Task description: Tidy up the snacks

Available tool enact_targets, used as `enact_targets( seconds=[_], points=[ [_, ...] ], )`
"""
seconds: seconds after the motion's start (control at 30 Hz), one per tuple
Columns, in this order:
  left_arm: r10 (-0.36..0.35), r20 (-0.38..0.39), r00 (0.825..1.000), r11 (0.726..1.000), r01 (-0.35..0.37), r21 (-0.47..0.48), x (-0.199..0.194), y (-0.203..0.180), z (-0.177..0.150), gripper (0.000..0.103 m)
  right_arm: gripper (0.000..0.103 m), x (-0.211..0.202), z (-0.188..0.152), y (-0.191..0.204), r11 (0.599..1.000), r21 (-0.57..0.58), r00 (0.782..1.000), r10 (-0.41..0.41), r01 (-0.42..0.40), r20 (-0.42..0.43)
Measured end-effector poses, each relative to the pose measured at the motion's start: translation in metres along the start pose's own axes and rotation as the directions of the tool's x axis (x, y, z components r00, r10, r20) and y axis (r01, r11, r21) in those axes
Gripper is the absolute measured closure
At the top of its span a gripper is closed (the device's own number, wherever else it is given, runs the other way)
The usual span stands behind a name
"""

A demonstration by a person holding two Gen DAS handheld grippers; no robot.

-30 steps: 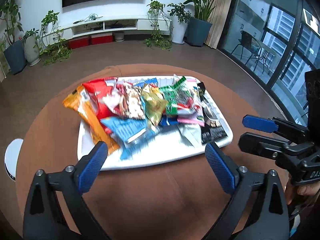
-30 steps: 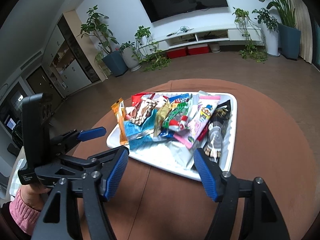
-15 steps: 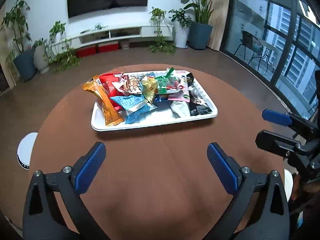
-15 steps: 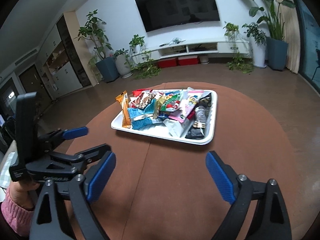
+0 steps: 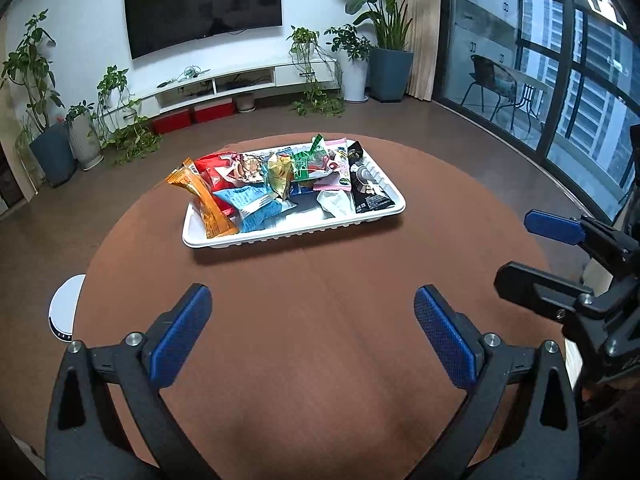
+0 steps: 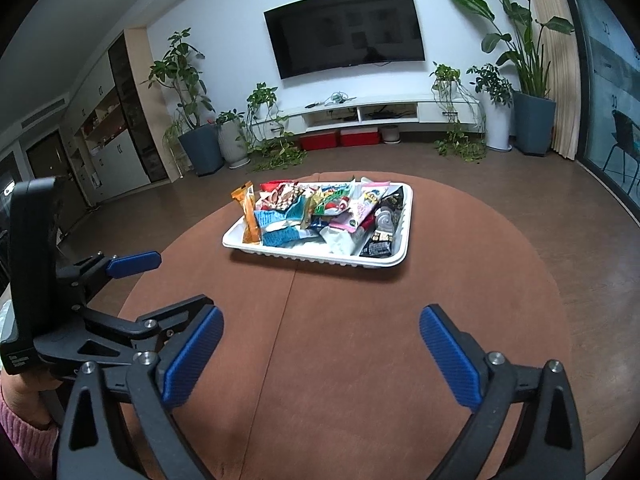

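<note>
Both grippers are hanging low over the near side of the round worktop (image 5: 320,300), and neither is carrying anything. The left gripper (image 5: 312,324) is standing spread wide with bare wood between its blue pads; the right gripper (image 6: 320,352) is opening its jaws at this moment, nothing between them either.

The white tray (image 6: 402,240) is sitting well ahead of both, out past the fingertips toward the far edge, with the snack packets (image 6: 320,212) heaped across it and overlapping. From the left gripper it is lying ahead and slightly to the left; from the right gripper, straight ahead.

Here is the worry: the orange packet (image 5: 204,204) is leaning out over the tray's rim, so a careless reach could be knocking it onto the worktop. The heap is tangled too, so a pinch may be dragging a neighbour along. And the two grippers are riding close beside each other, risking a clash.
</note>
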State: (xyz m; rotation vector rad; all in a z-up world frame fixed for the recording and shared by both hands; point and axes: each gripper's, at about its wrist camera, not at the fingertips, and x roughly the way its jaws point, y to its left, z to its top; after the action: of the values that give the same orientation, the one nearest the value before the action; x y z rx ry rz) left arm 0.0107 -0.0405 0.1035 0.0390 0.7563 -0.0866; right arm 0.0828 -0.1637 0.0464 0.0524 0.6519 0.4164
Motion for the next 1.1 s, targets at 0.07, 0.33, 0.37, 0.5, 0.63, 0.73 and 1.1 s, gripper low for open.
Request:
enact_targets(
  seconds=[0.07, 0.33, 0.37, 0.5, 0.63, 0.73, 1.1],
  points=[
    [0.004, -0.001, 1.000, 1.000, -0.004, -0.001, -0.001, 0.000, -0.002, 0.000, 0.002, 0.000, -0.003, 0.003, 1.000, -0.003, 1.000, -0.001, 0.001, -0.003],
    [0.017, 0.006, 1.000, 1.000, -0.017, -0.012, -0.006, 0.006, -0.003, 0.000, 0.002, -0.001, -0.006, 0.006, 1.000, -0.007, 1.000, -0.006, 0.006, 0.001],
    [0.017, 0.008, 1.000, 1.000, -0.017, -0.011, -0.007, 0.007, -0.003, 0.000, 0.002, -0.001, -0.006, 0.006, 1.000, -0.007, 1.000, -0.006, 0.006, 0.003],
    [0.020, 0.015, 1.000, 1.000, -0.020, -0.013, -0.009, 0.009, -0.001, 0.000, 0.002, -0.003, -0.009, 0.006, 1.000, -0.005, 1.000, -0.009, 0.009, 0.005],
    [0.023, 0.018, 1.000, 1.000, -0.023, -0.014, -0.009, 0.011, -0.001, 0.000, 0.002, -0.004, -0.010, 0.006, 1.000, -0.004, 1.000, -0.010, 0.010, 0.004],
    [0.026, 0.017, 1.000, 1.000, -0.026, -0.013, -0.011, 0.010, -0.002, 0.000, 0.002, -0.004, -0.009, 0.006, 1.000, -0.002, 1.000, -0.007, 0.007, 0.005],
    [0.025, 0.020, 0.999, 1.000, -0.024, -0.015, -0.009, 0.013, 0.000, 0.000, 0.002, -0.003, -0.009, 0.005, 1.000, -0.002, 1.000, -0.009, 0.009, 0.005]
  ],
)
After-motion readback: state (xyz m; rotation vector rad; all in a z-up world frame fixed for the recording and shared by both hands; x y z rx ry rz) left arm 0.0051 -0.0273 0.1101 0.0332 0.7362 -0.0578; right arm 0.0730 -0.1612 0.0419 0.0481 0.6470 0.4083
